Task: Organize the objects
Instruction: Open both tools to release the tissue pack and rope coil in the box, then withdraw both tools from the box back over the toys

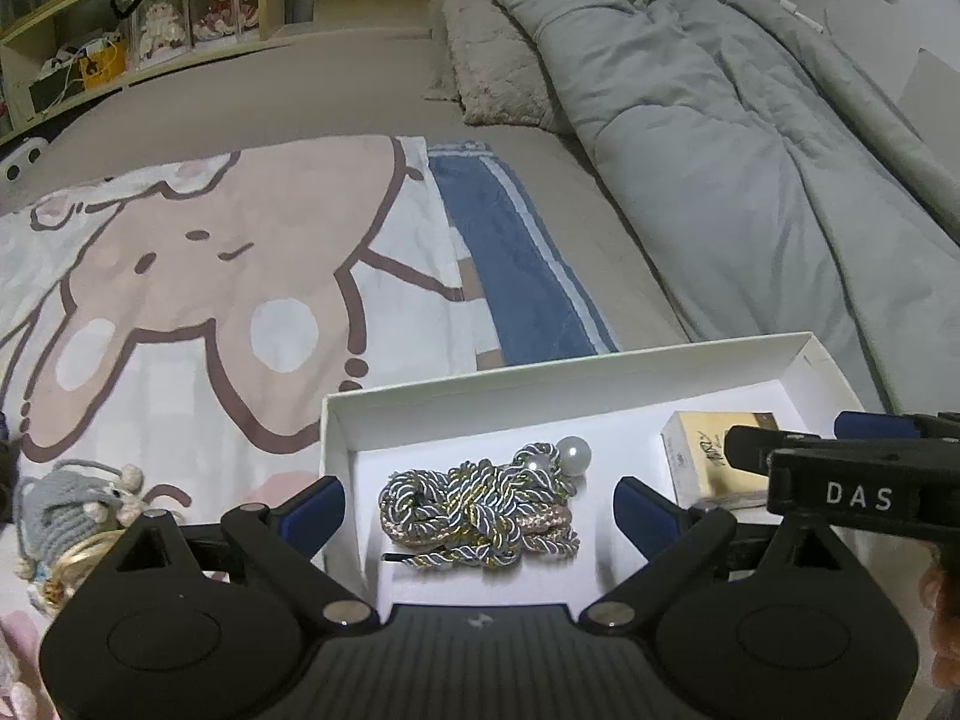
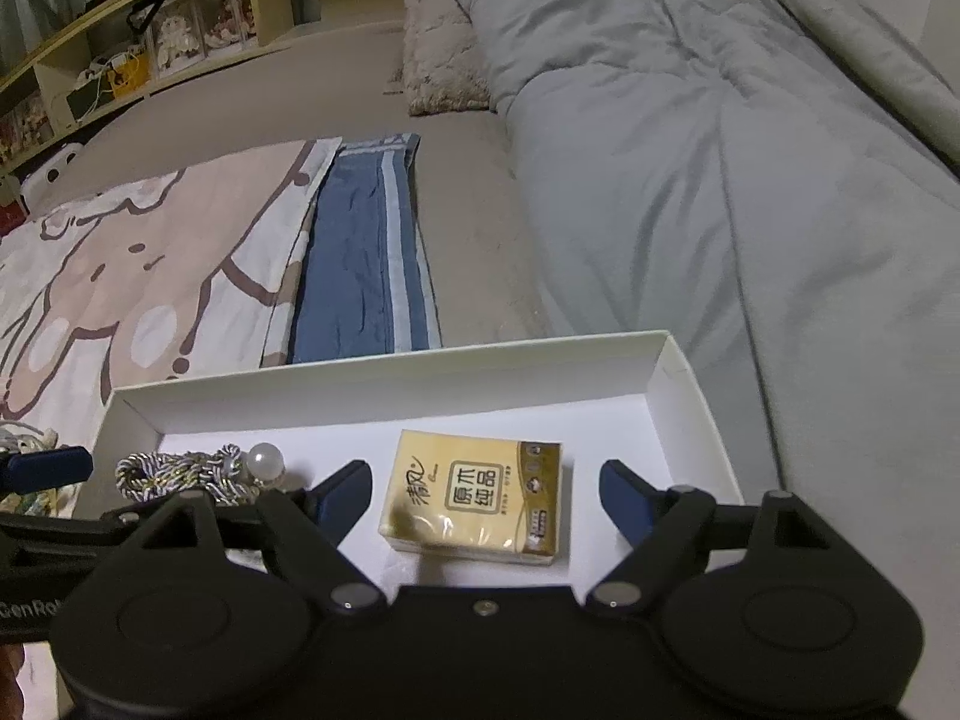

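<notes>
Below, on a bed covered with a tan sheet, sits a shallow white box (image 1: 564,384) with low walls. Inside it, toward its left end, lies a coiled rope (image 1: 480,510) of twisted grey, white and gold cord, with a large pearl-like bead (image 1: 575,455) touching its far side. Toward the box's right end lies a small yellow tissue pack (image 2: 474,498), flat on the box floor and well apart from the rope.

The left hand-held gripper (image 1: 477,507) hangs over the rope with its blue-padded fingers spread wide, one on each side of the coil, pads not pressing on it. The right hand-held gripper (image 2: 483,495) hangs over the tissue pack in the same way, fingers wide apart with a gap on either side of the pack, holding nothing.

Left of the box, a cartoon-print blanket (image 1: 198,276) is spread on the bed, with a folded blue striped cloth (image 1: 516,264) beside it. A grey knitted item (image 1: 60,510) lies on the blanket near the box's left end. A rumpled grey duvet (image 1: 720,150) fills the right side, and wooden shelves (image 1: 120,30) stand beyond the bed.
</notes>
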Demonstrator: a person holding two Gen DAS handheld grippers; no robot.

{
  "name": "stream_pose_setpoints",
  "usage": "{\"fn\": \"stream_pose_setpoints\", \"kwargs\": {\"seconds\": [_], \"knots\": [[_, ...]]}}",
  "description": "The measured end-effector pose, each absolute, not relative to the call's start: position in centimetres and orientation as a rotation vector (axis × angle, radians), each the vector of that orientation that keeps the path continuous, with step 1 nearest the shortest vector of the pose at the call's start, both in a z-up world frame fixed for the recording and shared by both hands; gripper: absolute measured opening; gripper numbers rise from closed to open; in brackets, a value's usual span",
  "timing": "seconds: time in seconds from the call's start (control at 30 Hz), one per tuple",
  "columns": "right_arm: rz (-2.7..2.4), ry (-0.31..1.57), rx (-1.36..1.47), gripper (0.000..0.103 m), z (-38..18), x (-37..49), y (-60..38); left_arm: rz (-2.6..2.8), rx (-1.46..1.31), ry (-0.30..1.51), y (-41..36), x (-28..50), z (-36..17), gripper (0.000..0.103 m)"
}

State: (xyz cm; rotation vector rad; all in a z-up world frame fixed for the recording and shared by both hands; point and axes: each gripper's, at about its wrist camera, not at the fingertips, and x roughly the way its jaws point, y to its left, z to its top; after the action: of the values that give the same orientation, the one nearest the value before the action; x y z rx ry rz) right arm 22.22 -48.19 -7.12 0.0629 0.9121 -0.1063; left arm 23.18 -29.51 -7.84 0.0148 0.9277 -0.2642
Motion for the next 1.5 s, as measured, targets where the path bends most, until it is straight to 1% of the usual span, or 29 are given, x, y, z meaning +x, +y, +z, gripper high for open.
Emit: {"fn": "stream_pose_setpoints", "kwargs": {"seconds": [0.13, 0.2, 0.43, 0.53, 0.73, 1.07, 1.5], "knots": [[-0.11, 0.885, 0.061, 0.089, -5.7, 21.0, -47.9, -0.263, 0.015, 0.908, -28.9, 22.4, -6.3, 0.096], [-0.108, 0.87, 0.052, 0.089, -4.9, 20.3, -47.7, -0.263, 0.02, 0.897, -28.6, 21.9, -5.6, 0.096], [-0.11, 0.818, 0.048, 0.099, -2.4, 17.5, -46.8, -0.262, 0.032, 0.873, -27.3, 20.0, -3.0, 0.096], [-0.114, 0.789, 0.048, 0.103, -1.4, 16.1, -46.3, -0.26, 0.035, 0.863, -26.5, 18.9, -2.0, 0.098], [-0.124, 0.755, 0.034, 0.103, 0.4, 13.4, -45.5, -0.253, 0.038, 0.835, -25.0, 16.7, 0.0, 0.103], [-0.131, 0.723, 0.017, 0.103, 2.9, 9.8, -44.1, -0.257, 0.03, 0.801, -22.7, 13.6, 2.6, 0.103], [-0.098, 0.73, 0.022, 0.103, 2.8, 8.0, -39.8, -0.195, 0.002, 0.791, -16.5, 11.2, 2.7, 0.103]]}}
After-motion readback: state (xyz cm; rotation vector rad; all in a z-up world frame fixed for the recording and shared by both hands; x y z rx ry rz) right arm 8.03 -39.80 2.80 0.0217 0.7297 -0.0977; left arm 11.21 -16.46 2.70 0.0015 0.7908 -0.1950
